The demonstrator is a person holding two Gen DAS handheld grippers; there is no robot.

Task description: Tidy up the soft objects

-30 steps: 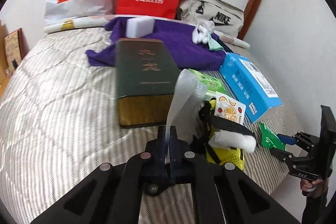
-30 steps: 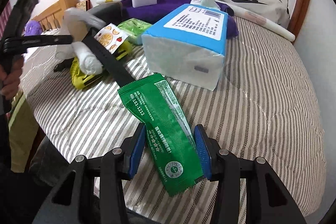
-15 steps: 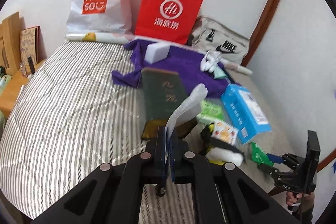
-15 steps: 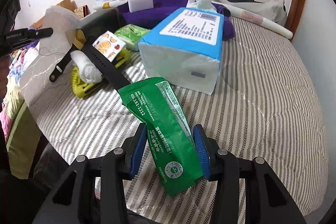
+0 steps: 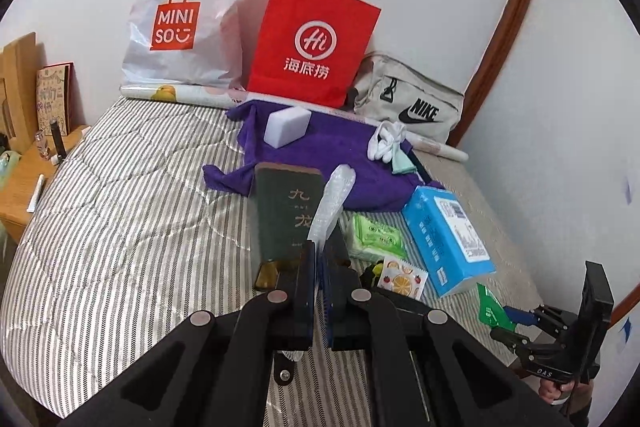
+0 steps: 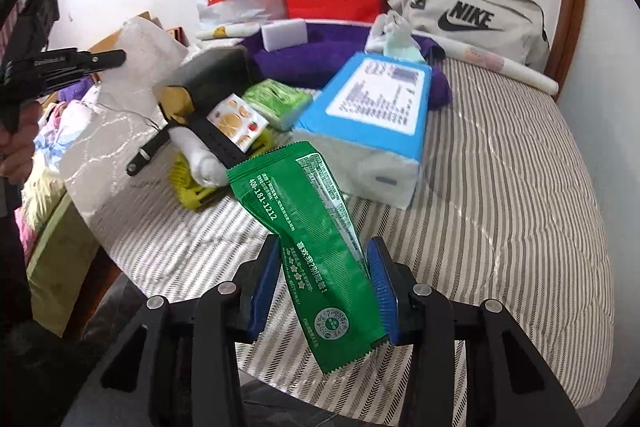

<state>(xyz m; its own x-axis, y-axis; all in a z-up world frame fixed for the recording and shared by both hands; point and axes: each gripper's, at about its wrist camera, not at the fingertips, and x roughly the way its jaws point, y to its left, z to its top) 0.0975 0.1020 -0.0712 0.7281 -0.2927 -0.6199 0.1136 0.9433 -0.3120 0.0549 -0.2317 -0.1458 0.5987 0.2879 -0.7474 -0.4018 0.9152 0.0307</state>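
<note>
Grey-and-white striped quilt (image 5: 120, 227). Purple cloth (image 5: 340, 147), white sponge block (image 5: 286, 121). Red paper bag (image 5: 312, 43) with white logo. Blue tissue pack (image 6: 372, 115), green sachet (image 6: 308, 227), dark green book (image 5: 286, 211), beige bag (image 6: 472, 15), black logo.

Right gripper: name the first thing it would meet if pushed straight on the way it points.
Probably the blue tissue pack, lying just beyond the green sachet that the right gripper holds; depth is hard to judge.
</note>
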